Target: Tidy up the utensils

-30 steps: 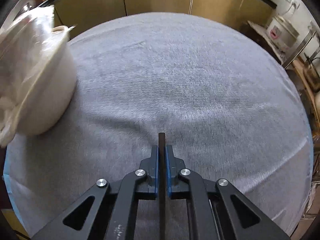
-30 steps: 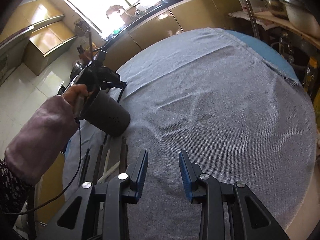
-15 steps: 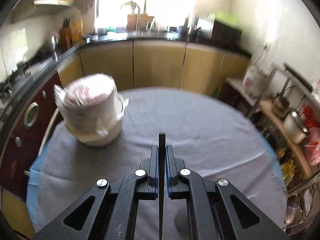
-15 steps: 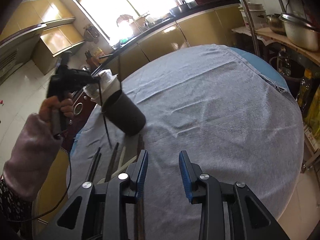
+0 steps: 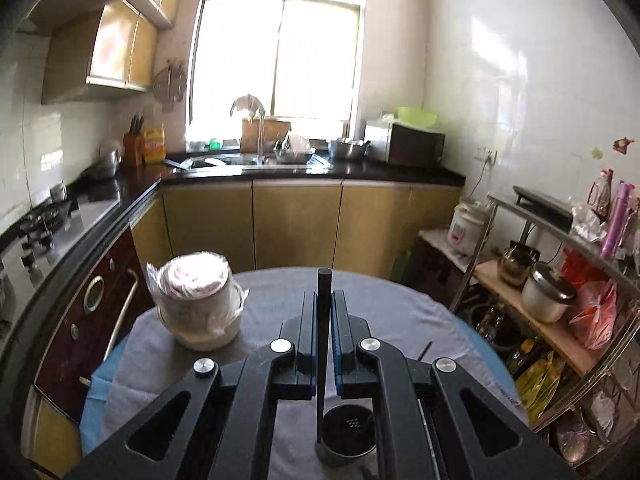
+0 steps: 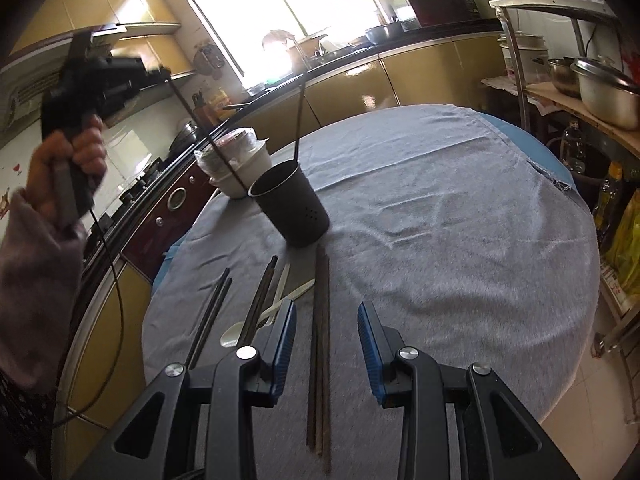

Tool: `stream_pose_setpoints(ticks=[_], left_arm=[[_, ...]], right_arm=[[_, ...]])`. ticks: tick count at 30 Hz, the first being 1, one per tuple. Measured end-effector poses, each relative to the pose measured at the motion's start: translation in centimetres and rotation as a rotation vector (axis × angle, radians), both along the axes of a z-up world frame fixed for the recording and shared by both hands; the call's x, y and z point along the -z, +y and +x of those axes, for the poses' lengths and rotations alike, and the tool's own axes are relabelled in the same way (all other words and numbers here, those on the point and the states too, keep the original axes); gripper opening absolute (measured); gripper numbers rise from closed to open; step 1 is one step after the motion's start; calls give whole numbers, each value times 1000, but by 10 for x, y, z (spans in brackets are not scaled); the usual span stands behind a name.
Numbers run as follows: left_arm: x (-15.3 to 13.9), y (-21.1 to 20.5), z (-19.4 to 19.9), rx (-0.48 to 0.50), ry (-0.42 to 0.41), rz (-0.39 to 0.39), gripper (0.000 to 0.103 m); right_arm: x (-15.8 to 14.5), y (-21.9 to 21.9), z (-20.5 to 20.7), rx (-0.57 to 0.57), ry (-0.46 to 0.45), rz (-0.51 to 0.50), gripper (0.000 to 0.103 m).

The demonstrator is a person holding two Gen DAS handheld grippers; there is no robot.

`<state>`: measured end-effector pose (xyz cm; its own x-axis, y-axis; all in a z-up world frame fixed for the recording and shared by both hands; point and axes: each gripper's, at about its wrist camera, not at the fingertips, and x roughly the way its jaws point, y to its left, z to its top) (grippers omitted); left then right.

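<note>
A thin, dark, square-edged chopstick (image 5: pixel 323 344) stands pinched upright in the left gripper (image 5: pixel 323 320), its lower tip over the mouth of a dark, perforated cylindrical holder (image 6: pixel 291 204) that already carries one slim stick. The holder stands near the left edge of a round table under nubbly grey cloth (image 6: pixel 440 240). Matte dark chopstick pairs (image 6: pixel 320 344) and a pale glossy spoon (image 6: pixel 264 312) lie flat before it. The right gripper (image 6: pixel 326 344) hangs spread and empty above them.

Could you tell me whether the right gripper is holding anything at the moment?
No, the right gripper stands open and empty above a brown chopstick pair lying on the cloth.
</note>
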<state>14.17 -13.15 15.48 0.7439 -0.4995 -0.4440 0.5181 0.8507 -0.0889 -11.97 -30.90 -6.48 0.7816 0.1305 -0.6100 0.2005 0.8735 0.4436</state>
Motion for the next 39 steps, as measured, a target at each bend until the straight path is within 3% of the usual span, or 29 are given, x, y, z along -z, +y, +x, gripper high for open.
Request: stream_pose_setpoints(ticks=[6, 10, 14, 21, 24, 26, 31, 35, 39], left_arm=[[-13, -12, -14, 13, -47, 0, 6], [0, -25, -16, 5, -77, 22, 6], [29, -27, -4, 42, -14, -34, 6], [73, -13, 15, 41, 138, -12, 7], [80, 7, 6, 53, 146, 7, 20], [82, 25, -6, 46, 136, 23, 40], [112, 86, -35, -6, 153, 74, 44], [165, 135, -55, -89, 263, 146, 44], [210, 170, -73, -133, 401, 122, 44]], right_arm=[[1, 7, -13, -5, -3, -5, 34], [5, 7, -20, -1, 9, 3, 34], [7, 7, -24, 2, 19, 2, 34], [7, 6, -27, 6, 24, -7, 34], [11, 5, -26, 8, 34, 6, 34], [14, 5, -24, 7, 41, 12, 34], [21, 13, -15, -17, 60, 14, 34], [28, 21, -6, -46, 82, 25, 34], [35, 33, 4, -79, 100, 46, 34]])
